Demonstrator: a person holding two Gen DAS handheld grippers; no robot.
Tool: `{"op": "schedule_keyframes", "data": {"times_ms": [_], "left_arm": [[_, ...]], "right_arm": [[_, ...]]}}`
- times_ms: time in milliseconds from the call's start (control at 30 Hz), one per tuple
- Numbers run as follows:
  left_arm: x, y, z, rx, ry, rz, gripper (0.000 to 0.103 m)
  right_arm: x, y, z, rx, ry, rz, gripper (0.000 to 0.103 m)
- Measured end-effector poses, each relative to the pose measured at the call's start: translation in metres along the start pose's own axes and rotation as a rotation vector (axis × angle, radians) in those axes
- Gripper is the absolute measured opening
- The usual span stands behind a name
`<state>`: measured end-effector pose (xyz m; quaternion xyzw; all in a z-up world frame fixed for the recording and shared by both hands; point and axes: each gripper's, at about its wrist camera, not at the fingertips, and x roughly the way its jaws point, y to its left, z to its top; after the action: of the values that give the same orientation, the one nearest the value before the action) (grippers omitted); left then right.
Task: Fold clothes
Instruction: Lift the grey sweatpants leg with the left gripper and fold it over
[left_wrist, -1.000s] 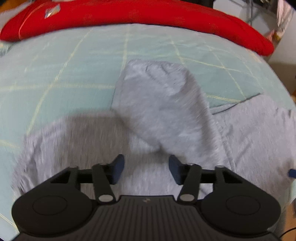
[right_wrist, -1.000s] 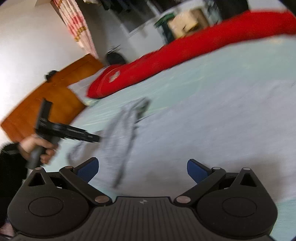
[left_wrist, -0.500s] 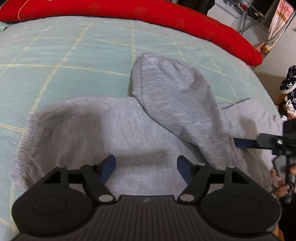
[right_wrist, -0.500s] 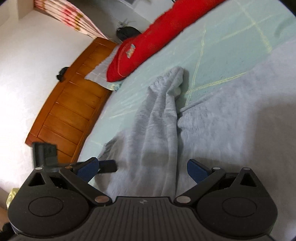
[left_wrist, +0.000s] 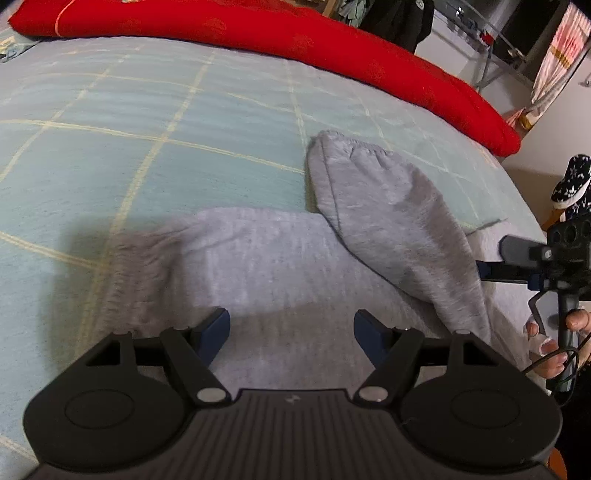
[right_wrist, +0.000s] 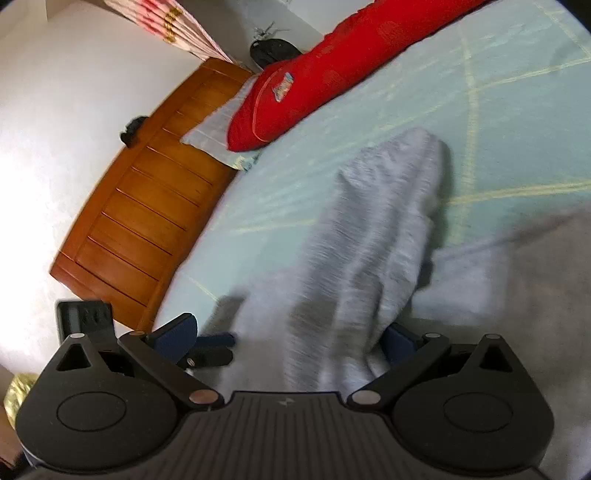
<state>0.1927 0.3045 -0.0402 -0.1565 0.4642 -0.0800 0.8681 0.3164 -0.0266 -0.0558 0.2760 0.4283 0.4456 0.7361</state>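
Left gripper (left_wrist: 291, 330): jaws wide, just been opening, nothing between them, only flat grey cloth below. Right gripper (right_wrist: 286, 338): jaws spread wide too; a fold of cloth lies between them, but whether the pads press it I cannot tell. Grey sweatpants (left_wrist: 258, 266) lie on the green checked bedspread (left_wrist: 147, 122), one leg (left_wrist: 388, 210) laid slantwise over the other. Red bolster (left_wrist: 295, 40) along the far edge. Step in hand, I judge: an early fold, regripping. Next move calls for both grippers to pinch an edge and carry it across evenly.
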Motion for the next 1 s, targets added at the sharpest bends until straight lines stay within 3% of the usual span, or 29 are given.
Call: {"op": "schedule_keyframes", "data": {"times_ms": [133, 267, 467, 567, 767, 1000], "left_arm": [[-0.009, 0.012, 0.000, -0.025, -0.025, 0.001, 0.074], [-0.017, 0.020, -0.002, -0.040, -0.044, -0.002, 0.074], [-0.018, 0.022, -0.008, -0.050, -0.045, -0.012, 0.074], [-0.018, 0.021, -0.011, -0.049, -0.041, -0.015, 0.074], [-0.018, 0.018, -0.015, -0.042, -0.039, -0.024, 0.074], [-0.011, 0.013, -0.012, -0.034, -0.035, -0.048, 0.074]], "right_arm": [[0.011, 0.036, -0.004, -0.098, 0.012, 0.022, 0.103], [0.027, 0.079, -0.023, -0.265, 0.077, 0.009, 0.103], [0.064, 0.107, -0.079, -0.491, 0.254, -0.133, 0.103], [0.069, 0.104, -0.102, -0.541, 0.275, -0.197, 0.103], [0.033, 0.099, -0.086, -0.446, 0.202, -0.152, 0.103], [0.007, 0.056, -0.042, -0.228, 0.081, -0.138, 0.103]]}}
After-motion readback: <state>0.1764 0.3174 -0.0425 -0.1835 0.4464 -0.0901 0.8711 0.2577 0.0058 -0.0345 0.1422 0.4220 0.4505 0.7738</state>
